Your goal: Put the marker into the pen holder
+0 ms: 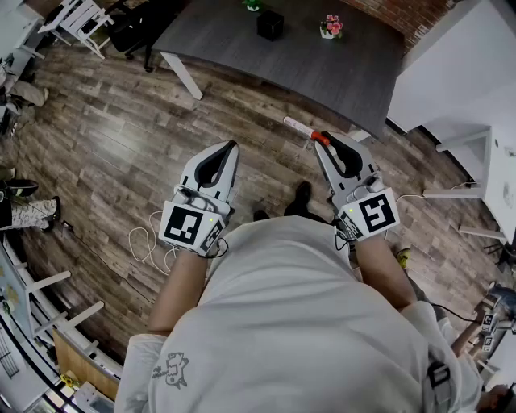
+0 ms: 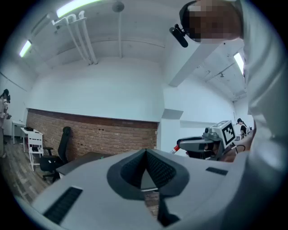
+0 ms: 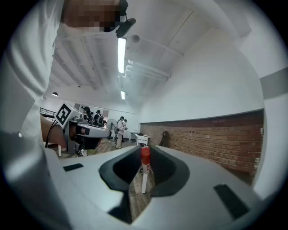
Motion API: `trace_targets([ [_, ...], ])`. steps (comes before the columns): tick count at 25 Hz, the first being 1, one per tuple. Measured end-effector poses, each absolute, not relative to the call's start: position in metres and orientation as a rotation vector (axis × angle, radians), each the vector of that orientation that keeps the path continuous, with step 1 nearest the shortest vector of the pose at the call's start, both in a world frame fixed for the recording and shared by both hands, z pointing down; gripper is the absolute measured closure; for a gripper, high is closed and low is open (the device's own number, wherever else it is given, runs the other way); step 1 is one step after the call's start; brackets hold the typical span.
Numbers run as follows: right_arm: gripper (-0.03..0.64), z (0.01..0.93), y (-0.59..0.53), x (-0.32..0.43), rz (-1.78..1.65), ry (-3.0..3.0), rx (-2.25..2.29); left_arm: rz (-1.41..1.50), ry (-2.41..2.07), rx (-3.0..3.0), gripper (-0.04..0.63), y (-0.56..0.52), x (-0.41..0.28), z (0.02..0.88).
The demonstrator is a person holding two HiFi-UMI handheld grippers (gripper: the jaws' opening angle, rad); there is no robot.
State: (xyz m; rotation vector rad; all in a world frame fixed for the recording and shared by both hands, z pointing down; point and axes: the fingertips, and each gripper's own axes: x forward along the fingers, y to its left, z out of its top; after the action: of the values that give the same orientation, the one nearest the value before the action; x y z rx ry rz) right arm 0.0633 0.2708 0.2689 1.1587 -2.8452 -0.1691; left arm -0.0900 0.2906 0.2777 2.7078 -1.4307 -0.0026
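Note:
A white marker with a red cap (image 1: 300, 128) is held crosswise at the tip of my right gripper (image 1: 326, 139), whose jaws are shut on it. In the right gripper view the marker (image 3: 144, 170) stands between the pads, red cap uppermost. The black pen holder (image 1: 270, 24) sits far ahead on the dark grey table (image 1: 242, 56), well apart from both grippers. My left gripper (image 1: 231, 147) hangs level with the right one, over the wood floor. Its jaws meet at the tip (image 2: 146, 151) with nothing between them.
A small pot of pink flowers (image 1: 330, 27) and a green item (image 1: 253, 5) also stand on the table. White chairs (image 1: 79, 19) and a black office chair (image 1: 133, 28) stand at the far left. A white desk (image 1: 451, 68) is at the right. Cables (image 1: 149, 242) lie on the floor.

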Motion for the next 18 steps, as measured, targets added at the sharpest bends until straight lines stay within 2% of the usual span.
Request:
trace_targets([
  [18,0.551,0.28,0.201,0.12,-0.127,-2.854,1.182,0.062,-1.485,2.667,0.584,0.228,-0.053,0.288],
])
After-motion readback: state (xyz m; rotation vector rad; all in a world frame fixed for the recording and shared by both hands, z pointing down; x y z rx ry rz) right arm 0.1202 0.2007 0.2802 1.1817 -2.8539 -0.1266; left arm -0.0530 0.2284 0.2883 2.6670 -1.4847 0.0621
